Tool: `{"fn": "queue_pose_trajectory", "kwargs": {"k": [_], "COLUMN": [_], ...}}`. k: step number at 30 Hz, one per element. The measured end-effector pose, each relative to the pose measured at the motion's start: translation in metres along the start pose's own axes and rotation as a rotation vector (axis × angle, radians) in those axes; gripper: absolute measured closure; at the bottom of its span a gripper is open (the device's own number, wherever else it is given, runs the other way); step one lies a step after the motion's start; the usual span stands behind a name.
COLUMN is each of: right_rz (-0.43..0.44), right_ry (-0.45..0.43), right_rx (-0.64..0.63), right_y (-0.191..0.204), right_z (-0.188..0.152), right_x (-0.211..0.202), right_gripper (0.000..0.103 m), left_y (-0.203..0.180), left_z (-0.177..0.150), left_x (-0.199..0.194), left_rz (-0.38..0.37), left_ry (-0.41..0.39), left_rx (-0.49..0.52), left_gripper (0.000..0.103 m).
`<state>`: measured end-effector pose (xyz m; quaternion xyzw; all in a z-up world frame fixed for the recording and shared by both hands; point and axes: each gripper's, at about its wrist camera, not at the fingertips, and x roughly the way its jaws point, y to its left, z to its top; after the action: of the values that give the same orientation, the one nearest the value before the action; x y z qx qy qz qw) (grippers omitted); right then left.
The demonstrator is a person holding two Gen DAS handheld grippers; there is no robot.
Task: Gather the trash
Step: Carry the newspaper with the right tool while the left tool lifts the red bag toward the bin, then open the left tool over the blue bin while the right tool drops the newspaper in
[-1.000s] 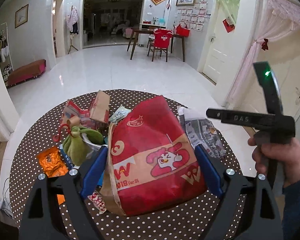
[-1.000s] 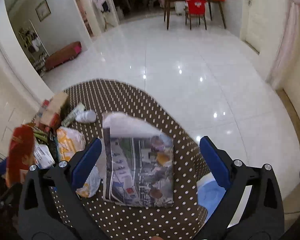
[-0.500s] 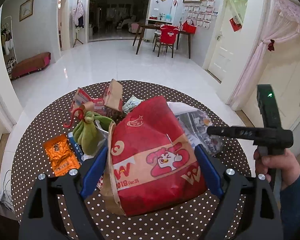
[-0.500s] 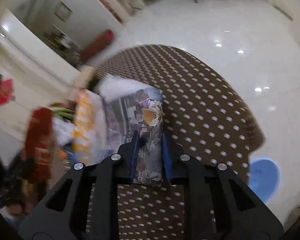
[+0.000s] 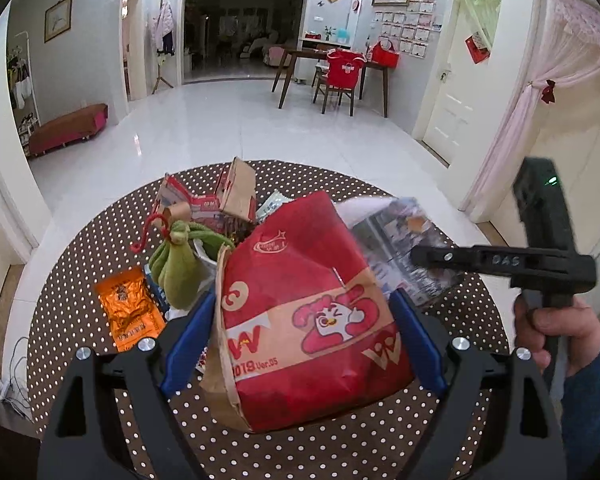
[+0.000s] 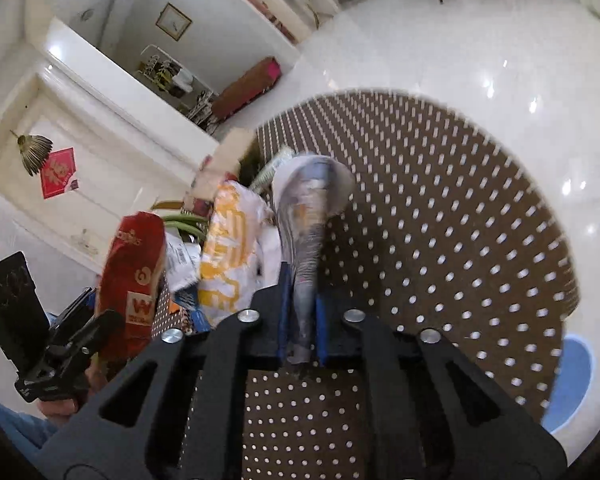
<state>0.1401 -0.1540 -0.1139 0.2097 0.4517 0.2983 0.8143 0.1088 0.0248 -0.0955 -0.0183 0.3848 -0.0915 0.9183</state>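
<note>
- Round table (image 5: 80, 312) under a brown, white-dotted cloth fills the foreground, with glossy white floor tiles behind; the clutter sits bunched on its left half in the right wrist view.
- Red paper takeaway bag (image 5: 308, 320), creased and matt, printed with a cartoon bird, stands upright between the blue pads of the left gripper (image 5: 300, 340). The jaws are spread wide and flank the bag as they did a second ago; whether the pads press it I cannot tell.
- Printed newspaper sheet (image 6: 304, 232), thin and limp, lay flat between wide jaws a second ago. Now the right gripper (image 6: 302, 328) has clamped shut on its near edge, and the sheet is folded into a narrow drooping band above the cloth.
- Judgement: one piece of trash is secured and ready for transfer to the bag.
- Green cloth pouch (image 5: 176, 268), soft and knotted at the top, remains behind the bag.
- Orange foil sachet (image 5: 128, 308), crinkled and shiny, lies flat on the cloth, uncollected.
</note>
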Motion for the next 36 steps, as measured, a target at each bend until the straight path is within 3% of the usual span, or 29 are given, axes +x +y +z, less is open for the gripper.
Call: {"fn": "queue_pose_trajectory", "kwargs": {"k": [8, 14, 17, 21, 24, 26, 27, 29, 31, 36], "right_rz": [-0.102, -0.221, -0.296, -0.435, -0.442, -0.453, -0.458, -0.453, -0.443, -0.465], "right_ry": [-0.169, -0.287, -0.275, -0.166, -0.114, -0.079, -0.077, -0.111, -0.148, -0.299], "right_rx": [0.033, 0.228, 0.348, 0.479, 0.577, 0.636, 0.667, 0.705, 0.721, 0.74], "right_y": [-0.013, -0.089, -0.134, -0.194, -0.232, -0.253, -0.262, -0.265, -0.264, -0.252], "right_z": [-0.011, -0.065, -0.097, -0.135, -0.159, -0.173, -0.182, -0.193, -0.199, -0.208], "right_x": [-0.085, -0.165, -0.173, -0.143, -0.119, -0.103, -0.099, -0.099, -0.111, -0.159], "right_gripper": [0.095, 0.095, 0.095, 0.095, 0.09, 0.059, 0.031, 0.03, 0.022, 0.012], "left_y": [-0.04, -0.095, -0.131, -0.173, -0.2, -0.218, -0.229, -0.249, -0.266, -0.315], "left_z": [0.015, 0.018, 0.015, 0.009, 0.002, -0.002, -0.005, -0.012, -0.018, -0.04], "left_x": [-0.001, 0.008, 0.019, 0.031, 0.04, 0.047, 0.052, 0.062, 0.072, 0.105], "left_rz": [-0.048, -0.132, -0.189, -0.254, -0.299, -0.323, -0.338, -0.36, -0.378, -0.426], "left_ry": [-0.032, -0.032, -0.009, 0.02, 0.049, 0.071, 0.088, 0.114, 0.145, 0.236], "left_rx": [0.079, 0.159, 0.208, 0.266, 0.301, 0.325, 0.342, 0.372, 0.391, 0.458], "left_gripper": [0.018, 0.018, 0.018, 0.018, 0.018, 0.018, 0.018, 0.018, 0.018, 0.018]}}
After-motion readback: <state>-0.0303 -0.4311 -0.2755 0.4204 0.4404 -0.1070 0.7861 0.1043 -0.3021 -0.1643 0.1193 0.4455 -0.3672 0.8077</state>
